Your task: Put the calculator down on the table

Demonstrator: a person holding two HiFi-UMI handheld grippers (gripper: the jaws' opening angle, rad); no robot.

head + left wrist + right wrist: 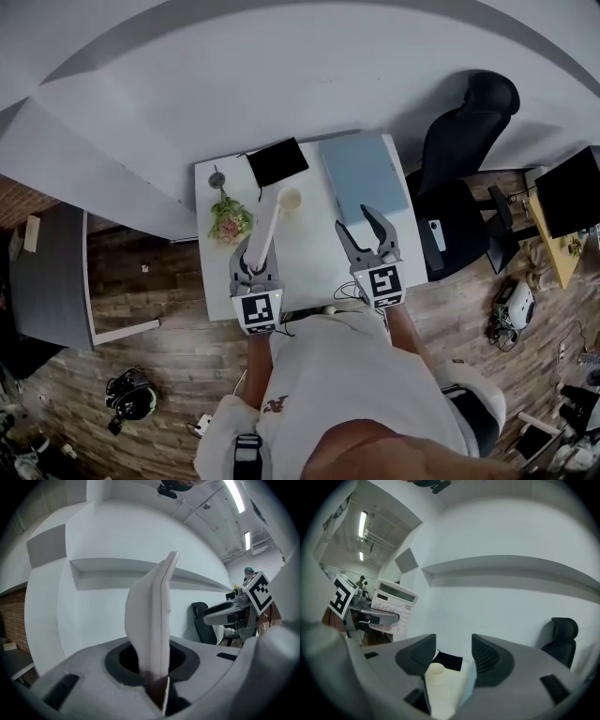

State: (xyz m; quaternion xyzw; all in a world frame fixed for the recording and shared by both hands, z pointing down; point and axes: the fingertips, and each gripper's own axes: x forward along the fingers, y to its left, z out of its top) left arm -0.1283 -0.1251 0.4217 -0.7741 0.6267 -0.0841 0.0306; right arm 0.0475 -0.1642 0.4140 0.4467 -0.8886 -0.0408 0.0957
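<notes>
While the left gripper [251, 265] grips the near end of the calculator [265, 230], that thing hangs over the left half of the table [309, 272]. In the head view its long axis runs from the jaws toward 1 o'clock, and its far tip is near the cup [290, 199]. In the left gripper view the calculator [154, 616] rises toward 12 o'clock, thin edge on, with the jaws pressed against its two broad faces. It seems to be clear of the tabletop, which lies below it. Because it is held on edge, I judge that setting it down flat needs a wrist roll as well as a descent. At 3 o'clock from it, the right gripper [354, 220] has its jaws spread with nothing between them. The right gripper view shows the key face at 10 o'clock.
</notes>
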